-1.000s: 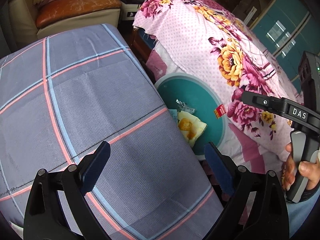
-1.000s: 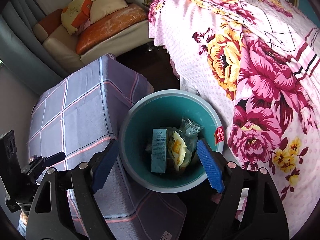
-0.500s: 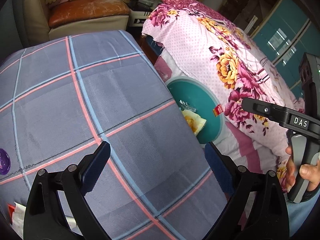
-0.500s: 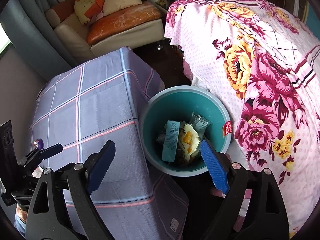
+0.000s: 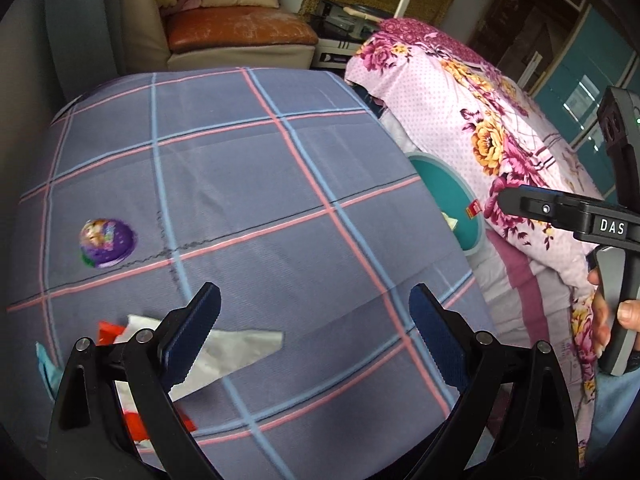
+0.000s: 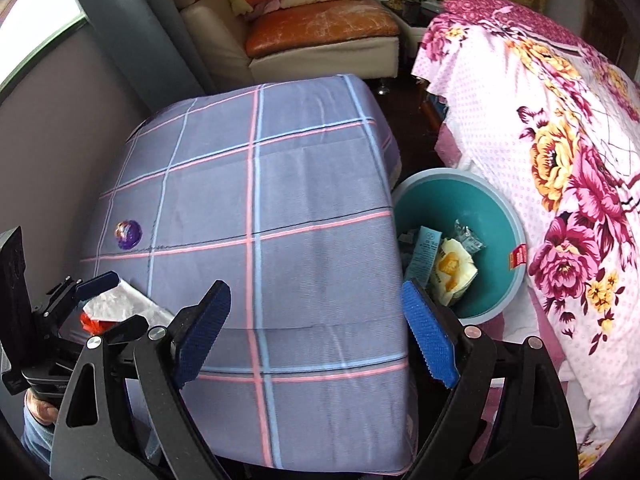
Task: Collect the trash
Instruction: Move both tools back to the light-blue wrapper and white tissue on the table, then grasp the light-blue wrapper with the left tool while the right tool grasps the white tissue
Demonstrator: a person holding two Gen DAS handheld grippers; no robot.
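On the plaid-covered table (image 5: 280,184) lie a white wrapper (image 5: 244,344), a red wrapper (image 5: 107,330) and a round purple packet (image 5: 107,242). My left gripper (image 5: 314,308) hangs open just above the white wrapper (image 6: 116,298), nothing between its fingers. My right gripper (image 6: 316,296) is open and empty over the table's near right part (image 6: 304,208). The teal bin (image 6: 510,208) stands on the floor right of the table, holding a blue box (image 6: 424,252), a yellow wrapper (image 6: 452,270) and a clear wrapper (image 6: 466,236). The purple packet (image 6: 129,234) lies far left.
A bed with a pink floral cover (image 6: 568,168) runs right of the bin (image 5: 464,200). A beige sofa with an orange cushion (image 6: 320,28) stands behind the table. A grey wall (image 6: 52,128) borders the table's left side. A hand (image 5: 620,316) holds the right gripper's handle.
Both grippers have swung left, away from the bin and over the table. The purple packet and the white and red wrappers have come into view under the left gripper.
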